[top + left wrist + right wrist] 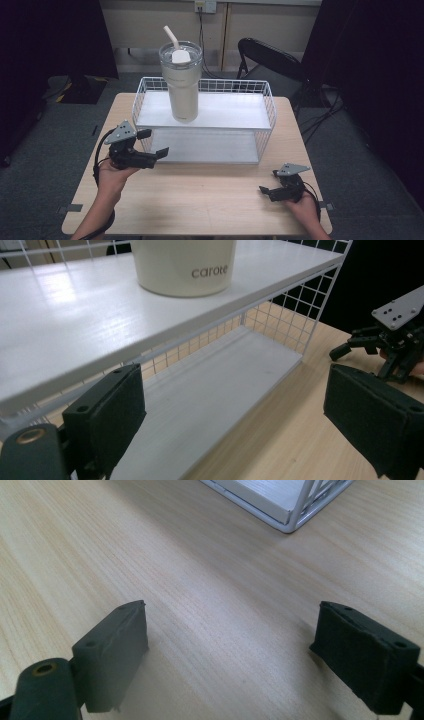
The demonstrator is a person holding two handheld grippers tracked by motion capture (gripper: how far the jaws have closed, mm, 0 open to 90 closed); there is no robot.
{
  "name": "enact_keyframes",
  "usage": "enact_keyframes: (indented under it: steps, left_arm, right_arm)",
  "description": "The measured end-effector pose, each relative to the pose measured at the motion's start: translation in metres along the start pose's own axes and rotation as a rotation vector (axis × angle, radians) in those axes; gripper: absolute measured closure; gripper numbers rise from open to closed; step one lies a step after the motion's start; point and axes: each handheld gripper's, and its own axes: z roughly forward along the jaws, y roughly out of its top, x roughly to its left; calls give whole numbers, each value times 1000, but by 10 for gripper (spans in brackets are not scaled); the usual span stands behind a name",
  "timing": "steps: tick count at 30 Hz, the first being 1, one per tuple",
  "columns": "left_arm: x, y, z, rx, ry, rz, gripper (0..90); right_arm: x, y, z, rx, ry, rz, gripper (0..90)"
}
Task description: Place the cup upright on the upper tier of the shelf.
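My left gripper was wide open and empty; the tumbler stood ahead, above it, so I judged raising first wise.

A black folding chair stands behind the wooden table.

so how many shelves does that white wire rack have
2: the upper shelf, where the tumbler stands, and the lower shelf beneath it, level with the table.

Black tongs (grey plates; cables)
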Motion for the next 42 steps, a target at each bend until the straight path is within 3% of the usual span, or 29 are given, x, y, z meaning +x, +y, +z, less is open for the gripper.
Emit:
enact_keyframes:
  steps: [18, 42]
  left_arm:
    - [2, -52, 14, 54, -30, -41, 92]
    - [6, -104, 21, 115, -19, -95, 92]
  right_arm:
    - [0, 0, 0, 1, -2, 1, 135]
    - [0, 0, 0, 1, -3, 2, 135]
